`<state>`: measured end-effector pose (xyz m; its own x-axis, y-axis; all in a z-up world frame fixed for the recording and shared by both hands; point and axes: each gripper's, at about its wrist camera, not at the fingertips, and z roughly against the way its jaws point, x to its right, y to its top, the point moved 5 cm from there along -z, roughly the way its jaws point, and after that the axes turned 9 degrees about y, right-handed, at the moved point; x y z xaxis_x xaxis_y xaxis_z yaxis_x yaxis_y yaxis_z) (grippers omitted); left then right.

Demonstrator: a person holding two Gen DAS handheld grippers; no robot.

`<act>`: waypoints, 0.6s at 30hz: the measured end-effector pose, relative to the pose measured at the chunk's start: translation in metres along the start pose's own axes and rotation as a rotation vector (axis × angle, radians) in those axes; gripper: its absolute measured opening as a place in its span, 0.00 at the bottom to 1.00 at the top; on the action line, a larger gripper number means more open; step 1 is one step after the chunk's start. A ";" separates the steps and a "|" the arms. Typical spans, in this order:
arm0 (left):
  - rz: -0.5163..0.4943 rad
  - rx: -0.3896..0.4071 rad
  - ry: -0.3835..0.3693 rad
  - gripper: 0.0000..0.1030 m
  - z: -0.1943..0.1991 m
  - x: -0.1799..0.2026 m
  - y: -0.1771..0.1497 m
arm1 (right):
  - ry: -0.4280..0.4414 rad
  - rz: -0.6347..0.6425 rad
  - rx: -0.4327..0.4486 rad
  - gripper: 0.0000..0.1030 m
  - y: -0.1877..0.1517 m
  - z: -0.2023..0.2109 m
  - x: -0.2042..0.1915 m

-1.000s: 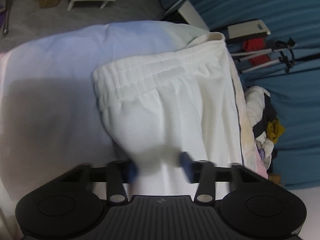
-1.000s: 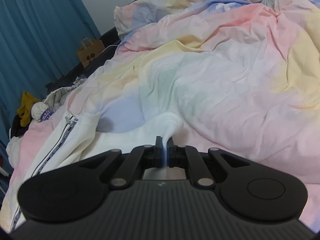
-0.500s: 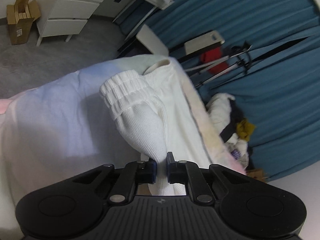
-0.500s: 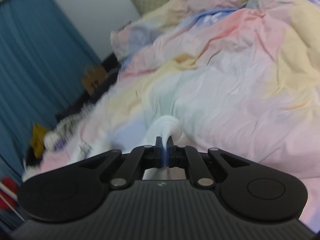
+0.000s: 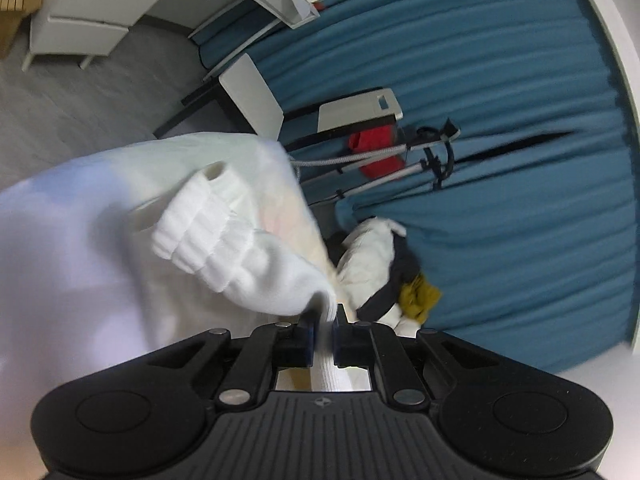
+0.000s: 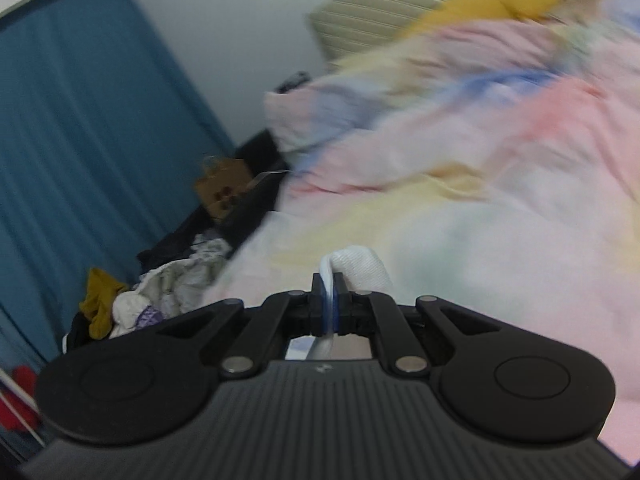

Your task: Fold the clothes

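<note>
A white ribbed knit garment (image 5: 240,256) with an elastic band hangs bunched in the air over the pale bed cover (image 5: 72,216). My left gripper (image 5: 323,324) is shut on a fold of it, and cloth runs down between the fingers. In the right wrist view, my right gripper (image 6: 329,300) is shut on another white fold of the garment (image 6: 360,266), which bulges just past the fingertips. The pastel bedspread (image 6: 480,184) lies below and beyond, blurred.
Blue curtains (image 5: 500,160) hang along the bedside. A heap of clothes (image 5: 392,280) lies on the floor by the bed; the same clothes heap (image 6: 152,296) shows in the right view. A white drawer unit (image 5: 88,12), a chair (image 5: 256,96) and a brown paper bag (image 6: 222,192) stand around.
The left gripper closed on the white garment and lifted it off the bed, bunching it. The right gripper rose too, still pinching its fold; both views tilted upward.
</note>
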<state>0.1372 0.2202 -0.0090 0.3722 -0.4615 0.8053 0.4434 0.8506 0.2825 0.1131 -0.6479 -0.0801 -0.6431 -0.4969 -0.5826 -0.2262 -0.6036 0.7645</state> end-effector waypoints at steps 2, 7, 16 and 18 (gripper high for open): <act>0.007 0.006 0.005 0.08 -0.034 0.014 0.018 | 0.026 0.063 -0.018 0.05 0.000 -0.033 -0.033; 0.000 0.015 0.088 0.08 -0.137 0.036 0.053 | 0.055 0.214 -0.099 0.06 -0.031 -0.122 -0.095; -0.107 -0.053 0.237 0.14 -0.254 0.022 0.066 | 0.119 0.363 -0.249 0.19 -0.100 -0.199 -0.104; -0.131 -0.067 0.221 0.18 -0.259 0.020 0.066 | 0.171 0.336 -0.240 0.27 -0.095 -0.191 -0.101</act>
<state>0.3845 0.2020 -0.1094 0.4742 -0.6167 0.6283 0.5498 0.7648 0.3357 0.3396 -0.6591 -0.1468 -0.5175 -0.7740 -0.3650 0.1642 -0.5084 0.8453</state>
